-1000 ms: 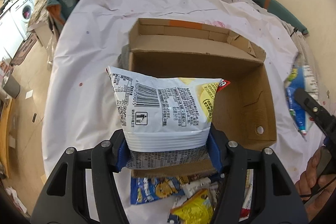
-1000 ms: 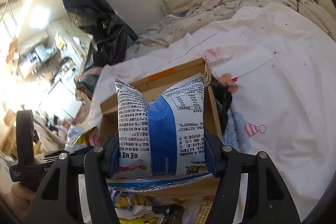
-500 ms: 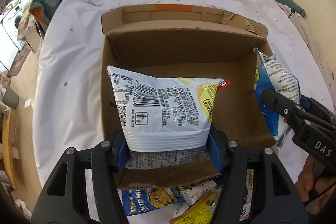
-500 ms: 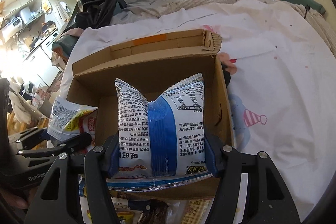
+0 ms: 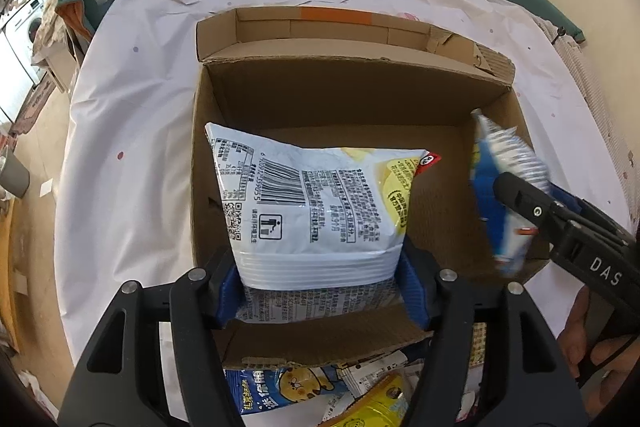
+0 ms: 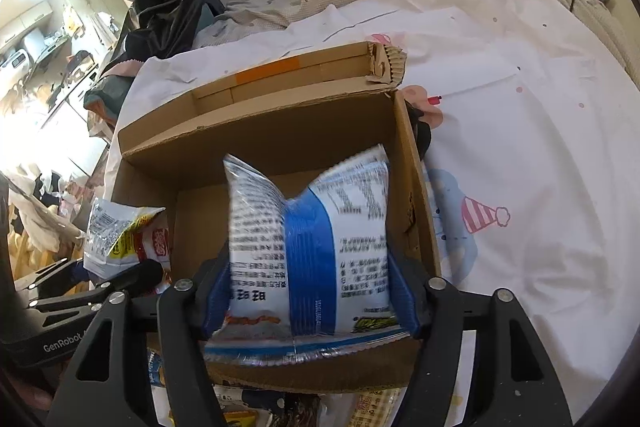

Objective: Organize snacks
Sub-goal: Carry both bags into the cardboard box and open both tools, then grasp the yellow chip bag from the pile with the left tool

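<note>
Cardboard box (image 5: 352, 99) waits ahead of both loaded fingers.
Left gripper (image 5: 322, 281) clamps a white-yellow snack bag (image 5: 316, 207), right gripper (image 6: 310, 301) a blue-white snack bag (image 6: 308, 247); both look light, crinkly, crushable, best pinched at the bottom seam.

The box (image 5: 304, 99) is brown with an orange strip. One bag (image 5: 316, 211) is white and yellow — the other bag (image 6: 312, 251) white and blue.

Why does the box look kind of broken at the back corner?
The cardboard box is torn at the far right corner of its back flap: the edge is ragged and the wavy inner layer shows. The rest looks sound, and the two snack bags held over it look unbroken.
</note>
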Available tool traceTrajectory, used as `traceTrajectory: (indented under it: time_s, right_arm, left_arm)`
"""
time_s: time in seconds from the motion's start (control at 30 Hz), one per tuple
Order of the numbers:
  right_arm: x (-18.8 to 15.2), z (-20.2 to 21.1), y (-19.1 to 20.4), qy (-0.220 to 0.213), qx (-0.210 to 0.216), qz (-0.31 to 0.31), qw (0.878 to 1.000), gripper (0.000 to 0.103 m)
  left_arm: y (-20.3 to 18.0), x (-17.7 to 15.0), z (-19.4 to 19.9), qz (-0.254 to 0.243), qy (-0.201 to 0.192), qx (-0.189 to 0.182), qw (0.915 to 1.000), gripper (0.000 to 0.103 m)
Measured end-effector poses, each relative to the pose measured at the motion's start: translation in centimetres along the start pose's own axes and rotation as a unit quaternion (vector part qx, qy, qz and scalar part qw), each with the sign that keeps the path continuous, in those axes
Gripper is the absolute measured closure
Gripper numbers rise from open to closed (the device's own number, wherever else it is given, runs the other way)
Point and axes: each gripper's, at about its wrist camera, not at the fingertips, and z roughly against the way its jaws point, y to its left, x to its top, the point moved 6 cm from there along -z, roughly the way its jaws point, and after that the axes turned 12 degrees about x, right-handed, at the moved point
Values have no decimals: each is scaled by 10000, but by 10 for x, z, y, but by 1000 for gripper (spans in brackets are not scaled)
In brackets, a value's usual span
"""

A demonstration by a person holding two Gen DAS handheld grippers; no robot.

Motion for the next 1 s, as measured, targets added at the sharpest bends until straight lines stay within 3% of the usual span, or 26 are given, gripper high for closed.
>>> traceTrajectory:
  time_s: [0.1, 0.17, 0.3, 0.67, 1.0]
  right_arm:
    - [1, 3, 0, -69, 5, -35, 10000, 24]
    - [3, 7, 0, -145, 79, -88, 9998, 14]
    - [6, 10, 1, -226, 70, -84, 9997, 10]
    - [8, 24, 3, -292, 110, -61, 9995, 10]
    - [-3, 54, 4, -431, 162, -232, 9987, 10]
  left_arm:
    - [-2, 0, 3, -31, -73, 9, 10000, 38]
    - [-4, 0, 5, -83, -106, -23, 9999, 27]
    - [-4, 1, 12, -102, -267, -2, 9996, 13]
    - [11, -2, 23, 95, -407, -28, 9991, 12]
    - [25, -23, 46, 153, -560, 43, 9983, 12]
